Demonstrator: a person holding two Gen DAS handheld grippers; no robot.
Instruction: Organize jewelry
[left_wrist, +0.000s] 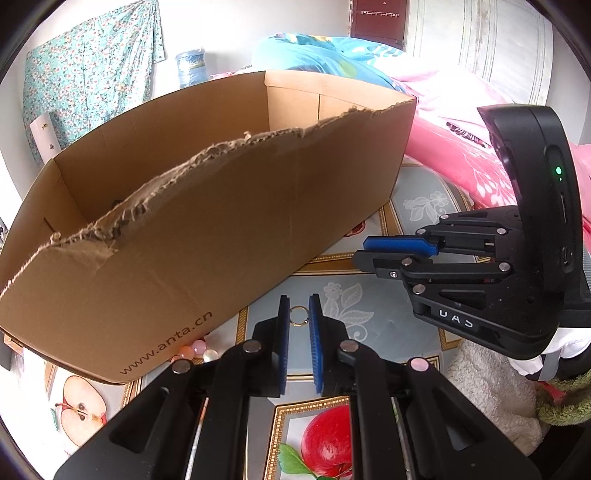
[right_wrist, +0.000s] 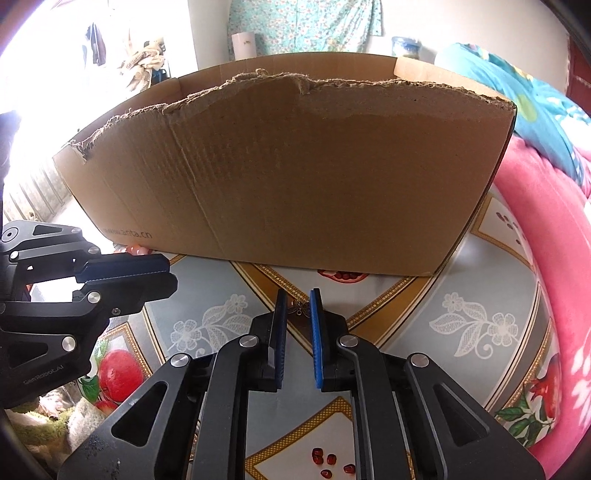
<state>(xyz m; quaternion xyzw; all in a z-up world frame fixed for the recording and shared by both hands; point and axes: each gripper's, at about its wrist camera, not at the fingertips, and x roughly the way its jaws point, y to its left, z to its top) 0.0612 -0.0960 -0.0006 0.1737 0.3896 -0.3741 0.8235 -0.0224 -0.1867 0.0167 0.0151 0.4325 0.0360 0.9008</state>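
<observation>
In the left wrist view my left gripper (left_wrist: 298, 297) is shut on a thin gold ring (left_wrist: 298, 325), which stands between the blue pad tips just above the tablecloth. In the right wrist view my right gripper (right_wrist: 298, 293) is shut on a small silvery charm (right_wrist: 301, 309) at its pad tips. A brown cardboard box (left_wrist: 207, 221) with a torn rim stands right behind both grippers, also in the right wrist view (right_wrist: 295, 177). Its inside is mostly hidden. Pink and white beads (left_wrist: 195, 350) lie against the box's front bottom edge. Each gripper shows in the other's view: the right gripper (left_wrist: 360, 250) and the left gripper (right_wrist: 170, 275).
A fruit-and-flower patterned tablecloth (right_wrist: 461, 314) covers the round table. Pink bedding (right_wrist: 546, 229) crowds the table's right edge. A white fuzzy cloth (left_wrist: 491, 398) lies at the near right. A water bottle (left_wrist: 190, 66) stands behind the box.
</observation>
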